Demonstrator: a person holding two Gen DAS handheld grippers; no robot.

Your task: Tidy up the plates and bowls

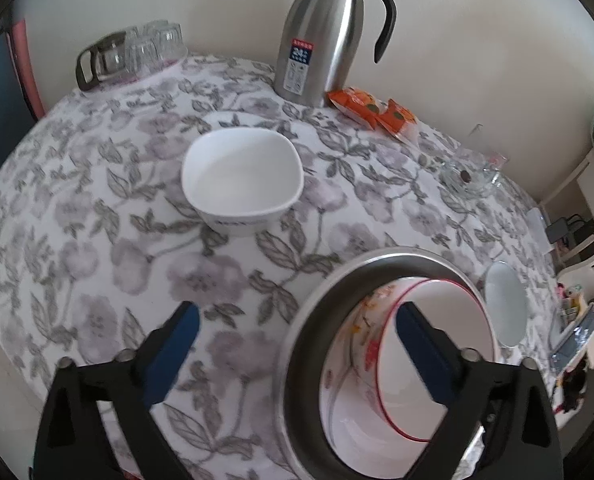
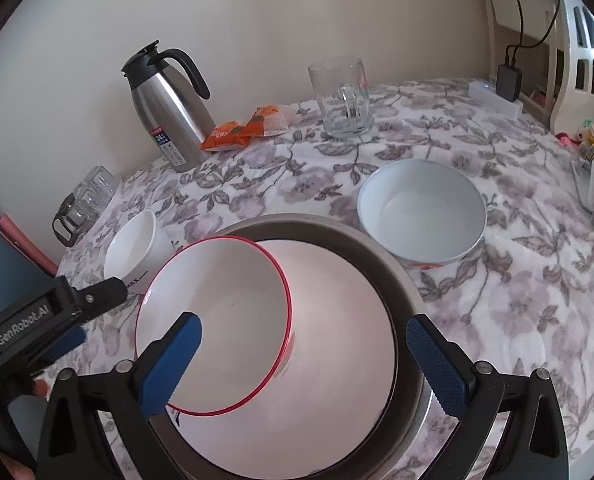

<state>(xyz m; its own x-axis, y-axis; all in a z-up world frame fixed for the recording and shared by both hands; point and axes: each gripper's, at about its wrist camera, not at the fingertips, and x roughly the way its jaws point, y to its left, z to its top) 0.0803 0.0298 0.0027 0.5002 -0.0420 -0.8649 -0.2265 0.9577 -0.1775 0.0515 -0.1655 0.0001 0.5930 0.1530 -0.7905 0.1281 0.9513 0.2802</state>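
Both grippers, left gripper (image 1: pixel 297 344) and right gripper (image 2: pixel 303 350), gape empty; the square white ceramic bowl (image 1: pixel 243 178), upper centre, lies ahead of the left.

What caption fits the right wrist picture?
Open right gripper above red-rimmed white bowl tilted inside steel basin on flowered tablecloth.

Glossy white ceramic on the square bowl (image 1: pixel 241 174) and the red-rimmed bowl (image 2: pixel 217 332), which sits in a dull brushed-metal basin (image 2: pixel 393 276). Soft matt floral cloth (image 1: pixel 97 220) covers the tabletop. The flask (image 1: pixel 329 40) is satin steel; the mug (image 2: pixel 343 98) is clear glass.
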